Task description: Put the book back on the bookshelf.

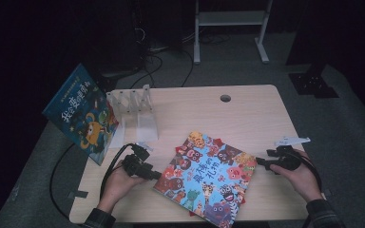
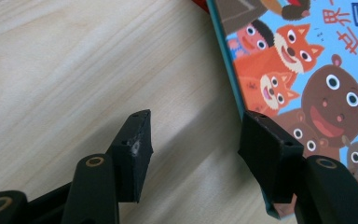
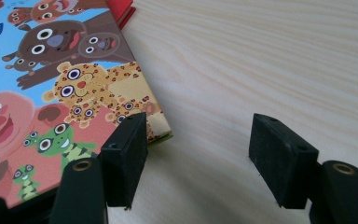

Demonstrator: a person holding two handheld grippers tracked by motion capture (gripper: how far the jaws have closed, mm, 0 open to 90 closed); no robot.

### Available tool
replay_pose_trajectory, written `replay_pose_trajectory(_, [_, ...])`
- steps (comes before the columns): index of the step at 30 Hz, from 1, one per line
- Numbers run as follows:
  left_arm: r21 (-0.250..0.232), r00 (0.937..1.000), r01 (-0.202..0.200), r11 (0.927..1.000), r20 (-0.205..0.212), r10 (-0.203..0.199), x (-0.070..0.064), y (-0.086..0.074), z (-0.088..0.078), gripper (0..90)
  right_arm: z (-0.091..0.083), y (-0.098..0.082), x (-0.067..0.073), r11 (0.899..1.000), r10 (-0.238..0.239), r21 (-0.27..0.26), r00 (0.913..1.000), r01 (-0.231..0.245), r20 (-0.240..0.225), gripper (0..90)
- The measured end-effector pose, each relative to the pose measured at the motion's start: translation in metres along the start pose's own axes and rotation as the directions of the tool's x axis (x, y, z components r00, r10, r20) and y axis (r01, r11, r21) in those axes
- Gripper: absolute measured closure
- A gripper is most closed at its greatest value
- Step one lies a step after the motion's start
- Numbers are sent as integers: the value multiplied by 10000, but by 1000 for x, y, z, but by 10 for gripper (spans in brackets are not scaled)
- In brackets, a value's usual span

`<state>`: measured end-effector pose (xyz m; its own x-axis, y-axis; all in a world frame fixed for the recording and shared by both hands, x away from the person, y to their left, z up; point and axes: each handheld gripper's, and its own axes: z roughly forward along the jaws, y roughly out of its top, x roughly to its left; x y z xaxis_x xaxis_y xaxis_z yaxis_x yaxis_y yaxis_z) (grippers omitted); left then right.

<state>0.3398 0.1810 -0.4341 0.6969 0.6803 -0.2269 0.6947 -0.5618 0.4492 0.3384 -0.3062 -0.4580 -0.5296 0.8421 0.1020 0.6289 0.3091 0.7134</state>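
Books: two [image 1: 206, 179] [image 1: 81, 113]; hand-held grippers: two [image 1: 158, 175] [image 1: 258, 161].

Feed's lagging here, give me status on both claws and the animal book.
Left claw open at the animal book's left edge. Right claw open at its right corner, no grip. Book flat on the table. Nothing in the way.

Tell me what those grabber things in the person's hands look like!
Both the left gripper and the right gripper are black, with two blocky jaws and brass-coloured rivets. A black cable loops from the left one. The right one carries a grey plate. The sleeves look dark plaid.
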Motion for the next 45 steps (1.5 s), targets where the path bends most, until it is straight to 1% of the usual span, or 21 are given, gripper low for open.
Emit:
replay_pose_trajectory(3, [-59, 10000, -18, 10000, 67, 18, -3, 1, 1, 428, 6, 5, 0, 10000, 13, -76, 10000, -13, -71, 362])
replay_pose_trajectory(6, [-59, 9998, -114, 9999, 169, 115, -4, 2, 0, 428, 11, 11, 1, 10000, -42, -35, 10000, 42, -69, 364])
replay_pose_trajectory(9, [-105, 9997, -45, 9999, 233, 48, -5, 2, 2, 428, 17, 16, 2, 9999, -100, -35, 9999, 100, -89, 364])
replay_pose_trajectory(12, [11, 9995, -167, 9999, 266, 166, -5, 2, 2, 425, 23, 21, 4, 9999, -143, -49, 9998, 142, -128, 369])
replay_pose_trajectory(14, [16, 9995, -153, 9999, 285, 152, -5, 2, 3, 421, 26, 23, 5, 9998, -164, -69, 9996, 163, -214, 371])
replay_pose_trajectory(18, [-21, 9995, -100, 9999, 292, 101, -4, 2, 4, 406, 31, 26, 10, 9995, -301, 51, 9992, 302, -276, 372])
replay_pose_trajectory(19, [-16, 9995, -94, 10000, 296, 95, -4, 2, 4, 405, 32, 26, 11, 9992, -403, 74, 9988, 405, -288, 371])
replay_pose_trajectory(21, [-46, 9995, -75, 10000, 297, 77, -5, 2, 3, 396, 30, 25, 14, 9981, -570, 203, 9978, 577, -335, 368])
replay_pose_trajectory(24, [-146, 9995, -71, 9999, 293, 76, -4, 2, 1, 386, 24, 18, 17, 9970, -721, 221, 9954, 736, -633, 378])
replay_pose_trajectory(26, [-236, 9997, -5, 9997, 239, 10, -3, 1, 0, 368, 17, 13, 20, 9968, -765, 143, 9930, 781, -899, 388])
replay_pose_trajectory(27, [-332, 9998, 70, 9994, 213, -63, -2, 1, -1, 359, 15, 10, 22, 9961, -850, 154, 9914, 869, -993, 394])
replay_pose_trajectory(28, [-289, 9998, 15, 9996, 209, -9, -1, 2, -2, 351, 12, 8, 24, 9960, -860, 162, 9904, 882, -1083, 398])
replay_pose_trajectory(29, [-363, 9997, 99, 9993, 206, -91, -1, 2, -2, 342, 10, 7, 27, 9953, -933, 165, 9889, 959, -1159, 401])
replay_pose_trajectory(30, [-361, 9998, 64, 9993, 187, -57, 0, 2, -3, 329, 8, 5, 29, 9943, -1026, 157, 9873, 1052, -1211, 403])
replay_pose_trajectory(33, [-531, 9997, 148, 9985, 206, -138, 0, 2, -3, 295, 2, 0, 38, 9907, -1308, 178, 9800, 1349, -1503, 405])
replay_pose_trajectory(34, [-537, 9997, 112, 9985, 202, -101, 1, 3, -3, 288, 1, -2, 41, 9895, -1389, 193, 9782, 1436, -1543, 405])
replay_pose_trajectory(37, [-649, 9995, 205, 9977, 253, -189, 1, 3, -3, 270, -3, -7, 48, 9869, -1530, 215, 9709, 1596, -1840, 405])
replay_pose_trajectory(38, [-643, 9995, 221, 9977, 257, -204, 1, 4, -4, 261, -3, -8, 50, 9850, -1635, 226, 9669, 1712, -1961, 416])
replay_pose_trajectory(40, [-733, 9996, 185, 9971, 236, -168, 1, 4, -3, 243, -4, -8, 52, 9832, -1750, 167, 9642, 1819, -1994, 419])
replay_pose_trajectory(44, [-793, 9993, 107, 9968, 370, -77, 0, 6, -3, 211, -3, -7, 51, 9837, -1721, 146, 9624, 1791, -2103, 424])
replay_pose_trajectory(45, [-853, 9991, 140, 9963, 406, -105, 0, 6, -2, 207, -3, -7, 51, 9836, -1725, 144, 9621, 1795, -2112, 427])
